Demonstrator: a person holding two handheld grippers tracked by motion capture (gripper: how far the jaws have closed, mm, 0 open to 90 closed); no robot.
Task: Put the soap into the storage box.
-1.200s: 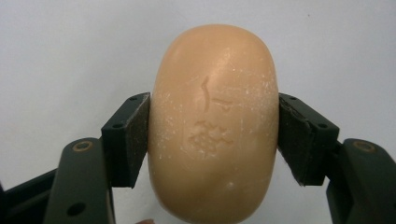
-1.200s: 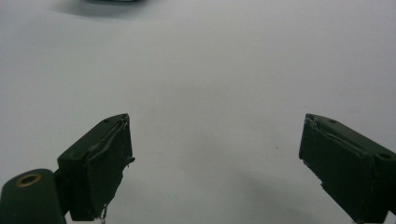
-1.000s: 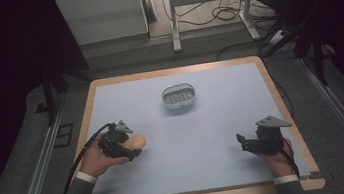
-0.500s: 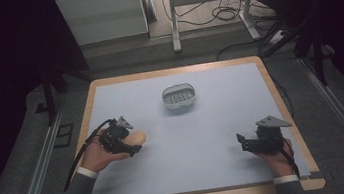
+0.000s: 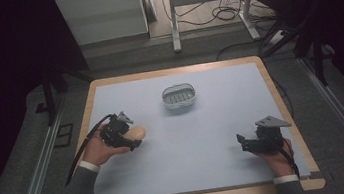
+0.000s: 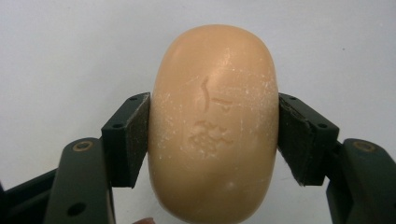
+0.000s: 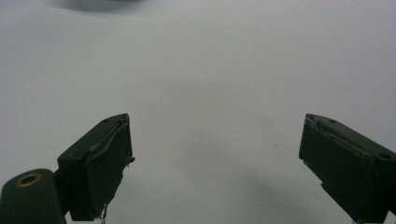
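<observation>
Soap bar (image 6: 214,123) clamped in left hand-held gripper (image 5: 123,135), at 9 o'clock on worktop (image 5: 215,136). Right hand-held gripper (image 5: 249,142) at 4 o'clock, jaws apart, nothing between them.

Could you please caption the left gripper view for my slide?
Left hand-held gripper clamps a peach soap bar above the table.

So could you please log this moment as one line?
left gripper: shut on soap | right gripper: open, empty | dish: empty

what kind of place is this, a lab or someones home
Most likely a lab or recording workspace, not a home: a bare table with a pale mat, metal frame legs with loose cables on the floor behind, and dark surroundings. The left gripper grips a soap bar.
</observation>
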